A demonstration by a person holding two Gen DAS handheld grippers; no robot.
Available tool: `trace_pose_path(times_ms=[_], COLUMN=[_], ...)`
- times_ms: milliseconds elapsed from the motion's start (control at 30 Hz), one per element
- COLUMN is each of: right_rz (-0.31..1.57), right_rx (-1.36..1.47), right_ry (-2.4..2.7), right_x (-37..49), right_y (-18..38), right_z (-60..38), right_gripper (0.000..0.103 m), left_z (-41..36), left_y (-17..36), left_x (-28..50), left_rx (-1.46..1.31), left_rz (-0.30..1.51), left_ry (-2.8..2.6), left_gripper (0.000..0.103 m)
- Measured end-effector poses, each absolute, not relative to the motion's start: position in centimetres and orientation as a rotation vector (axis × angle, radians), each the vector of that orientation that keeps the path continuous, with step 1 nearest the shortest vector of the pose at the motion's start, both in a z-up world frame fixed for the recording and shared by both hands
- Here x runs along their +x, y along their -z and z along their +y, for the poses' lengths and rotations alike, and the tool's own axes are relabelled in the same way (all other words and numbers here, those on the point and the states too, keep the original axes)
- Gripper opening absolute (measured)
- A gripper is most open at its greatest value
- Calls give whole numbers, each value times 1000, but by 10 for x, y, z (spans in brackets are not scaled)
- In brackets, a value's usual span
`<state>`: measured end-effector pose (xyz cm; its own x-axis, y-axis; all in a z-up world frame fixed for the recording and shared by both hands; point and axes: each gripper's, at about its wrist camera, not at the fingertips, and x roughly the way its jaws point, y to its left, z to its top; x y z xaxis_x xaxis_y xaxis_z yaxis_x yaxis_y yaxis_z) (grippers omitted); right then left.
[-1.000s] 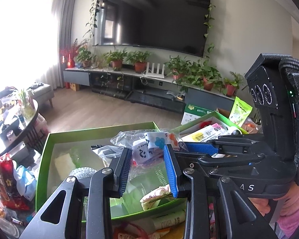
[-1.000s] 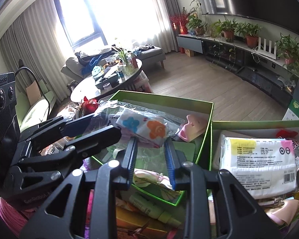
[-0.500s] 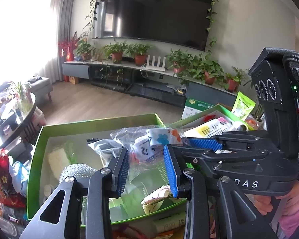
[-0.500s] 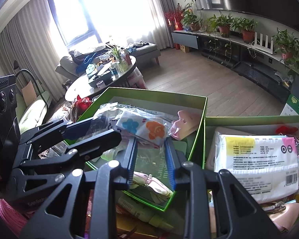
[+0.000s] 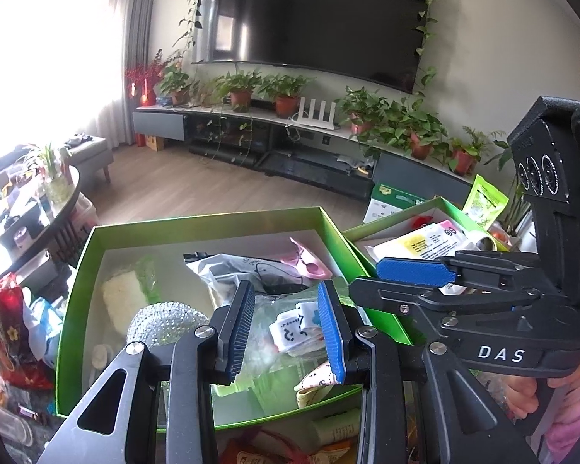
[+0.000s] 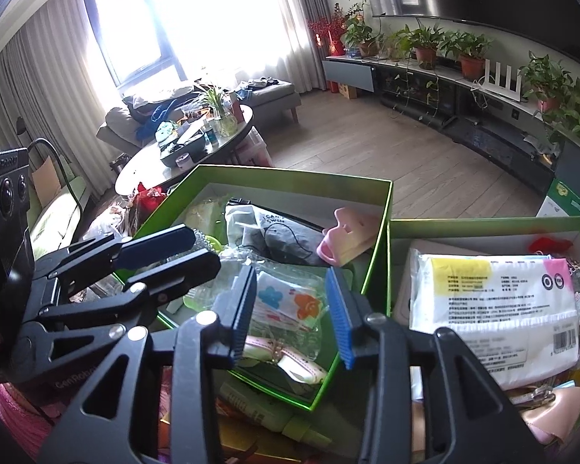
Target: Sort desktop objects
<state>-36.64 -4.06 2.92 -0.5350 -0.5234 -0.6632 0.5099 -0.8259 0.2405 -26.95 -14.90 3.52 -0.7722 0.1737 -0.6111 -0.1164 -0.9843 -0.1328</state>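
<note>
A clear plastic bag of flower-printed cloth [image 6: 286, 301] lies in the left green box [image 6: 290, 174], on a ribbon and other packets. My right gripper [image 6: 290, 278] hangs over it. Its jaws are opening, the bag sits low between them, and the pads are off the plastic. My left gripper [image 5: 285, 294] points into the same box [image 5: 197, 222] from the other side, jaws a little apart and gripping nothing, with the bag [image 5: 290, 328] below them. Each gripper shows in the other's view: the right gripper [image 5: 367, 278] and the left gripper [image 6: 207, 251].
The left box also holds a grey pouch [image 6: 274, 232], a pink item [image 6: 348, 232] and a sparkly silver ball [image 5: 162, 321]. The right green box [image 6: 483, 222] holds a white tissue pack [image 6: 491, 297]. A tube [image 6: 259, 406] lies before the boxes. A round table [image 6: 143, 170] stands beyond.
The bag was up at the fingertips of both grippers. It has since dropped into the left box. The right jaws have widened. The left jaws keep the same gap.
</note>
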Motion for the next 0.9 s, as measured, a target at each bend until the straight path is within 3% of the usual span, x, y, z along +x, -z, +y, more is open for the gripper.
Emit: trace_pose_path(times_ms=[133,200,333,467,900], right_rz=[-20,-16,-10,11,47], right_rx=[1020,1017,1032,1037,970], right_ry=[2331,2332,2343,2369,2416], right_x=[-361,-357,-345,-326,-250], right_y=[-29,-31,-37,-43,-61], right_z=[-38,-37,-32,-25,-1], right_gripper=[38,38,43,43,57], left_z=[-145,-141,-136,-131,-101], left_y=[-37,-39,-43,-46,-74], left_x=[-262,-255,-243,-226,-169], left_rx=[-974,-963,-971,-958,-889], left_rz=[-67,-32,17,53,65], left_ry=[-2860,-2872,-2910,-2970,-3010], left_gripper=[33,39,63,77,81])
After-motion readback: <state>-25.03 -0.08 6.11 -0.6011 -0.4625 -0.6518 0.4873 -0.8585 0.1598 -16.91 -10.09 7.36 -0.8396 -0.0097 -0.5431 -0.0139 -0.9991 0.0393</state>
